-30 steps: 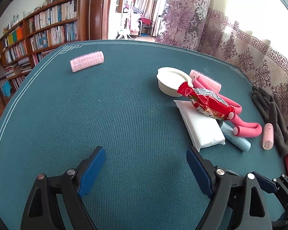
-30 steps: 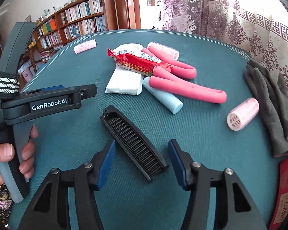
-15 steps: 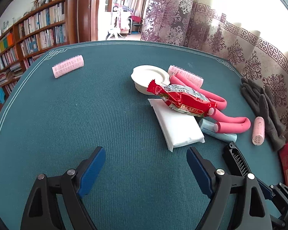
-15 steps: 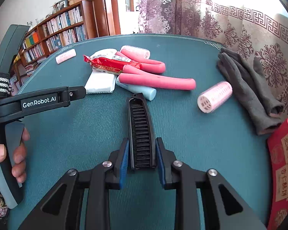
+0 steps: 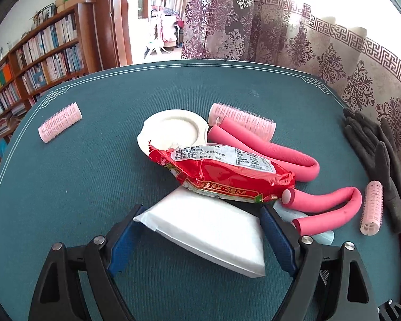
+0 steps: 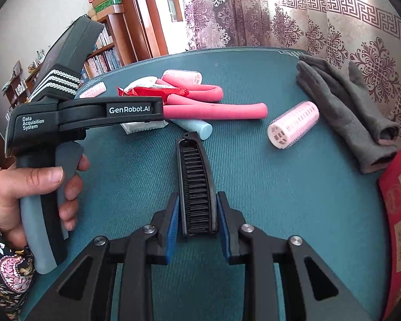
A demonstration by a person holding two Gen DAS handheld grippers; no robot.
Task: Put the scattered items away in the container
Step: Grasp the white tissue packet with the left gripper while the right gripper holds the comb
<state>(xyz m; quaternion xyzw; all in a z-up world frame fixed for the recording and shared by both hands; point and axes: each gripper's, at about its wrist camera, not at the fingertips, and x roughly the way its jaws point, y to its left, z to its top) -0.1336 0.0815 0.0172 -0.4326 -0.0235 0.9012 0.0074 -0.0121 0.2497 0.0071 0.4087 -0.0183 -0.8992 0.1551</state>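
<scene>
My right gripper point(image 6: 197, 220): black frame, blue ribbed pads point(image 6: 172, 224), silver screws. My left gripper point(image 5: 199, 236): the same build, white "GenRobot.AI" and "Data Acquisition System" lettering, grey handle, striped band. My left hand point(image 6: 26, 187): bare skin, floral sleeve.

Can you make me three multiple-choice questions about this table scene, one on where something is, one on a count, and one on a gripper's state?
1. Where does the red snack packet lie?
A. Partly on the white pack
B. On the grey gloves
C. Alone at the table's edge

2. How many bristly pink hair rollers show in the left wrist view?
A. One
B. Three
C. Five

3. What is the right gripper doing?
A. Open and empty
B. Shut on the black comb
C. Shut on a glove

Answers: 1 A, the packet overlaps the pack's far end. 2 B, one far left, one behind the foam rods, one beside the gloves. 3 B, both pads press the comb's sides.
</scene>
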